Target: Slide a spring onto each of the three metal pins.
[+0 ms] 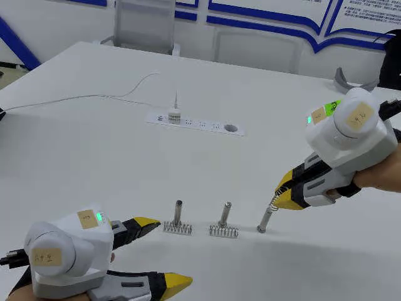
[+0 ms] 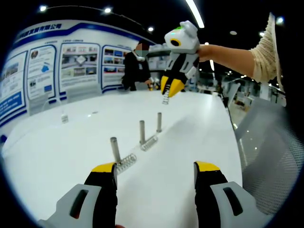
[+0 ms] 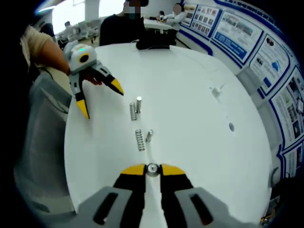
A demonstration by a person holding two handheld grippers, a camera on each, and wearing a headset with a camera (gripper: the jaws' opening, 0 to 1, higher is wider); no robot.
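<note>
white table [image 1: 94, 163], power strip [image 1: 195, 123] (cable [image 1: 81, 97] plugged in), chair [image 1: 145, 25]

Set at a broad white counter [image 1: 94, 144] with a rounded edge, a white power strip [image 1: 195, 123] lying on it and a thin cable [image 1: 81, 97] trailing left from the strip. Backed by a grey chair [image 1: 145, 25] at the far edge and white wall panels [image 1: 263, 15] trimmed in blue. Lined with posters [image 2: 80, 59] along one wall. Lit overhead by a strip light [image 2: 194, 13] and small spotlights [image 2: 107, 10].

No writing could be read. The tan stickers [image 1: 47, 256] on the left tongs [image 1: 172, 251] and right tongs [image 1: 279, 195] bore blurred handwritten marks. The wall posters [image 2: 45, 71] beyond them showed print too small to read.
</note>
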